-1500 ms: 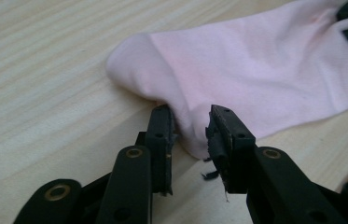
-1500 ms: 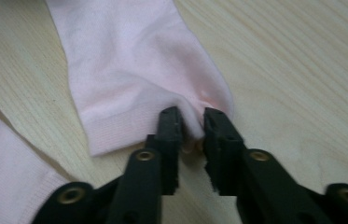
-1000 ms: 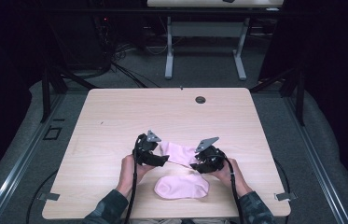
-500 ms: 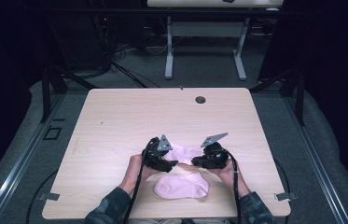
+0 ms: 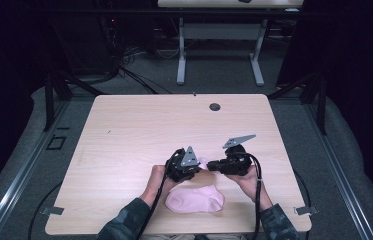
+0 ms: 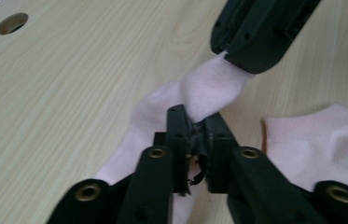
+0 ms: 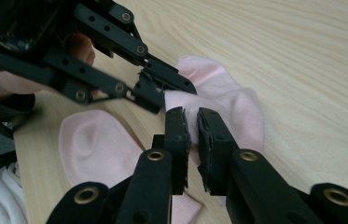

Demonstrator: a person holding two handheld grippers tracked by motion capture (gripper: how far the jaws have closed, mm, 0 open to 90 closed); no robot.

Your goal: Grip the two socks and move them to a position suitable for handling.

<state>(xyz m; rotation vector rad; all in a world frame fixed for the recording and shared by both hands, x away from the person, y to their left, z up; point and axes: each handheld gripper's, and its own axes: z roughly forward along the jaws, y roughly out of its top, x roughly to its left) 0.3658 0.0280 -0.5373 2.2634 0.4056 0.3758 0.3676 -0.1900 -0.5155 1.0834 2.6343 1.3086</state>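
A: What was on the pale wood-grain laminate desk (image 5: 124, 150)?

B: Two soft pink knitted ankle socks. One, the flat pink sock (image 5: 195, 198), lay smooth and rounded near the front edge, its ribbed cuff visible in the left gripper view. The other, the lifted pink sock (image 6: 209, 88), was fleecy and bunched into a twisted fold just behind the flat one.

A: And the tools?

B: The black, angular left gripper (image 5: 200, 169) and the black right gripper (image 5: 209, 164) pointed at each other, tips nearly meeting over the lifted pink sock. Each had a grey three-cornered plate on top and a trailing cable. The person's forearms, in dark patterned sleeves, came in from the front edge, hands wrapped round the grips.

A: How did the jaws stand?

B: The left jaws had just been closing and were clamped on a fold of the lifted sock. The right jaws had also been closing and pinched the same sock's fabric at another spot, so the cloth bridged between the two.

A: What had changed from a second before?

B: The left gripper had moved in toward the right one, and the right gripper had risen. The lifted sock, earlier spread flatter between them, was now gathered up off the desk. The flat sock had not moved.
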